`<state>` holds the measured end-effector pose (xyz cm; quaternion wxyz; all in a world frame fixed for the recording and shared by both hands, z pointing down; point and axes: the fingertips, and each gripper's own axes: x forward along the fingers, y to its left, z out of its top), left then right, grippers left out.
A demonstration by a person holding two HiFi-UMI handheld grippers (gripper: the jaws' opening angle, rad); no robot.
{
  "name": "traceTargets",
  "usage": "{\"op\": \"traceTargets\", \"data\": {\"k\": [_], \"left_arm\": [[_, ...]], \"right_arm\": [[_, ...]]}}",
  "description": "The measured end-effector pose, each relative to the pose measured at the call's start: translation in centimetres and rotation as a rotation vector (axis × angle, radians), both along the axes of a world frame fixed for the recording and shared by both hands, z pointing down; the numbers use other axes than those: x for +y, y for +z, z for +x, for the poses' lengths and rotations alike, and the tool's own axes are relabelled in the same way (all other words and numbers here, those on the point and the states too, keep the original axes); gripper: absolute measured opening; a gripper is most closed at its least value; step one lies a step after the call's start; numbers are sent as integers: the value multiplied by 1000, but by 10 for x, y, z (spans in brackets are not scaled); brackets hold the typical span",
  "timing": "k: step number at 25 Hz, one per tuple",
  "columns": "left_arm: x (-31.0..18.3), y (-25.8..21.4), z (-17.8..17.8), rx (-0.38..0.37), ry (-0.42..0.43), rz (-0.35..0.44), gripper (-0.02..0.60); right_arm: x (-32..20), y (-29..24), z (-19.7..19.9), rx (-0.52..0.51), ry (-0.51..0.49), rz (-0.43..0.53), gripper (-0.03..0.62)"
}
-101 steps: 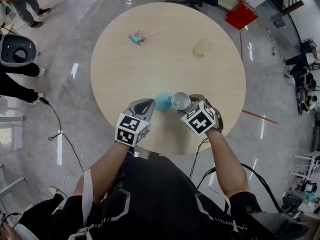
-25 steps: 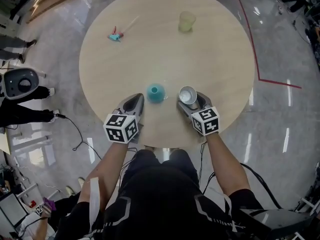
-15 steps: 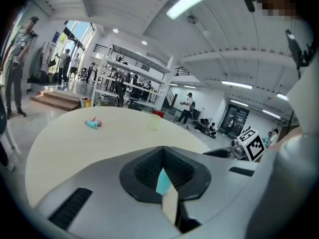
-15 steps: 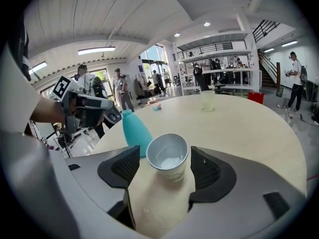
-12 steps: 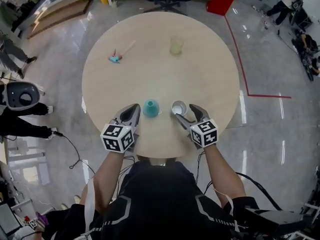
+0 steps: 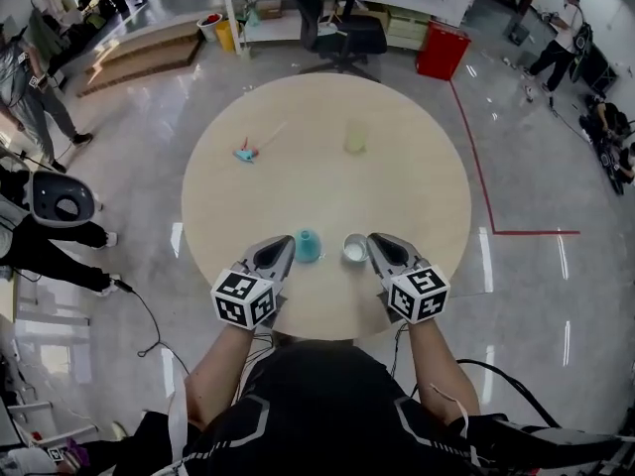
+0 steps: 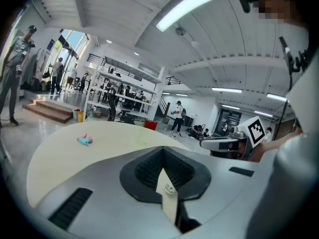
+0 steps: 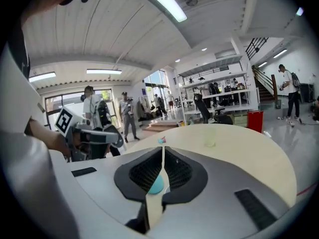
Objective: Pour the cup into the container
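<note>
Left gripper (image 6: 279,252): at the near edge of the counter (image 6: 427,186), jaws together, empty.
Right gripper (image 6: 381,247): jaws closing to a thin slit, nothing between them.
Cup (image 6: 354,249): upright on the counter, just beside the right gripper and free of it.
Container (image 6: 307,246): teal, upright, between cup and left gripper.
Pour judged done; step in hand a clean retreat. Draw both grippers straight back from cup and container, no sideways sweep.
Farther off: pale yellow glass (image 6: 355,137) and small teal toy (image 6: 245,152), well apart.
</note>
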<state>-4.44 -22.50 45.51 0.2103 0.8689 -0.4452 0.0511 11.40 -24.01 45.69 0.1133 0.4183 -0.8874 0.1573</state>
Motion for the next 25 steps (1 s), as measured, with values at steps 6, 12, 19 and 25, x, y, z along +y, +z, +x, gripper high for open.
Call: {"op": "traceTargets", "data": {"k": [6,12,19,25], "left_arm": [[25,-16,19,62,24,-14,-2],[55,-25,34,62,-10,-12,-2],[84,-30,43,6,-62,-15,-2],[131,-29,33,9,-54,4,-2]], "right_arm": [[6,-14,14,-26,33,-16,6],[20,-27,26,-42,-34,23,6],[30,-26,28,-110,-91,-8,6],[67,-31,19,-131,-51,3,8]]}}
